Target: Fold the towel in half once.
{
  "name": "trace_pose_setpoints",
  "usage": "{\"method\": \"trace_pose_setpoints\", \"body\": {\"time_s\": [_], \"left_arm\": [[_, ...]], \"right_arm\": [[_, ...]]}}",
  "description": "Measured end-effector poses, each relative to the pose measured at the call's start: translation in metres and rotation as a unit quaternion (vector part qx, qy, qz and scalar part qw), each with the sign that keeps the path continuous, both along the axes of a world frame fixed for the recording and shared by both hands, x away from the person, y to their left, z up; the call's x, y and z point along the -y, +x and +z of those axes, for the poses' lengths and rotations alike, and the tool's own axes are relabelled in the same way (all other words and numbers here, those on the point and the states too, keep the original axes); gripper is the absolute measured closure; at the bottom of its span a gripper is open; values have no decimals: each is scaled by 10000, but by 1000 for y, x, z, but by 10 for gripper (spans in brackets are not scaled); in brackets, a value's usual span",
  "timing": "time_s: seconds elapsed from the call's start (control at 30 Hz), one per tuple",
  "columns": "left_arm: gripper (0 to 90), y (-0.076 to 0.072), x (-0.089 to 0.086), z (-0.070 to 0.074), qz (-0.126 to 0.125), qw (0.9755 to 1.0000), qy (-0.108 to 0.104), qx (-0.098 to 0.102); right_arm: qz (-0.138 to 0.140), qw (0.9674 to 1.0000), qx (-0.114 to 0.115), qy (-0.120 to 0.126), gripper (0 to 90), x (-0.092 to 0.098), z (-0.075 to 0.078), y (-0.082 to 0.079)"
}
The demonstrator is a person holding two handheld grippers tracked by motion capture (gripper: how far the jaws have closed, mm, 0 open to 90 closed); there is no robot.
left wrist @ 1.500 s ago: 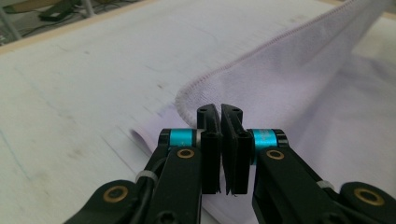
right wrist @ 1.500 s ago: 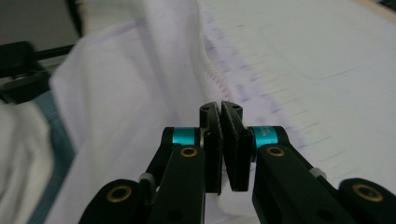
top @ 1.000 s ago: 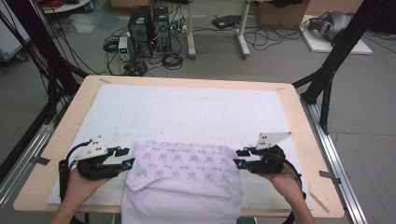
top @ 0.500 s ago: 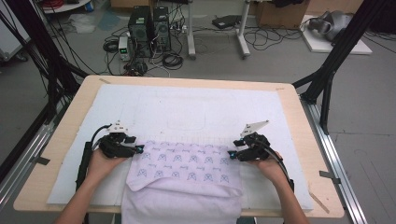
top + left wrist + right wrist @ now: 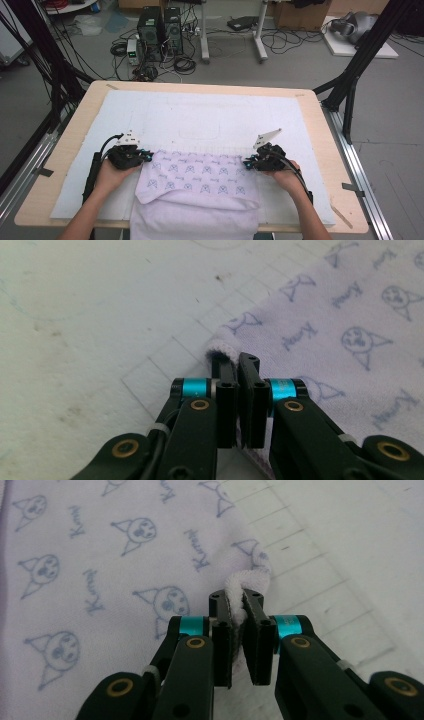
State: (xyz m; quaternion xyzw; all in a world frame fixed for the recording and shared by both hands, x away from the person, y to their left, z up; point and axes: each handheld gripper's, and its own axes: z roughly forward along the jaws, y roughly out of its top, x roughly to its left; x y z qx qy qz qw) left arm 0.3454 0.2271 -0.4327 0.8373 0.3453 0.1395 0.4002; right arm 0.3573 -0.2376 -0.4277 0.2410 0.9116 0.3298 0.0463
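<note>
A lavender towel [image 5: 200,175] printed with small faces lies folded on the white mat, and its near part hangs over the table's front edge. My left gripper [image 5: 147,156] is at the towel's far left corner. In the left gripper view the left gripper [image 5: 236,362] has just been closing and is shut on the hem of the towel [image 5: 340,330]. My right gripper [image 5: 246,162] is at the far right corner. In the right gripper view the right gripper [image 5: 239,600] has also just been closing and pinches a raised fold of the towel [image 5: 125,555].
A white mat [image 5: 210,115] with faint drawn lines covers most of the wooden table [image 5: 75,130]. Black frame posts [image 5: 350,85] stand at the table's corners. Computer towers [image 5: 160,27] and cables are on the floor beyond the far edge.
Both hands moved inward and away from the front edge, down onto the towel's far corners. Both pairs of jaws, open before, have closed on the cloth.
</note>
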Motion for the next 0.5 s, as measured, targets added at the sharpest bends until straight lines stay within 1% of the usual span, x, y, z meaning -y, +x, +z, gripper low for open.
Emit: {"method": "trace_pose_setpoints", "body": {"time_s": [0.03,0.1,0.13,0.17,0.2,0.27,0.33,0.37,0.4,0.47,0.5], "left_arm": [[870,3,-1,3,62,9999,-94,37],[870,11,-1,12,154,9997,-166,89],[871,16,0,16,206,9995,-182,147],[871,23,1,22,220,9995,-154,170],[871,29,1,28,273,9992,-197,201],[871,44,1,41,357,9988,-189,290],[871,60,-1,57,501,9980,-199,336],[871,67,-1,67,582,9973,-189,401],[871,74,-2,77,618,9969,-151,457],[872,87,0,100,689,9958,-72,602],[872,92,1,113,704,9951,-26,699]], "right_arm": [[-20,10000,44,12,840,0,2,3],[-133,9998,95,73,842,2,12,10],[-173,9995,209,149,842,3,19,15],[-259,9991,257,193,842,3,26,19],[-313,9987,362,189,843,3,33,24],[-446,9977,490,135,843,3,47,38],[-583,9962,637,80,843,4,65,52],[-649,9953,710,98,843,5,74,60],[-730,9944,752,147,844,5,85,66],[-800,9926,902,120,845,5,108,78],[-817,9913,1031,104,845,3,120,83]]}}
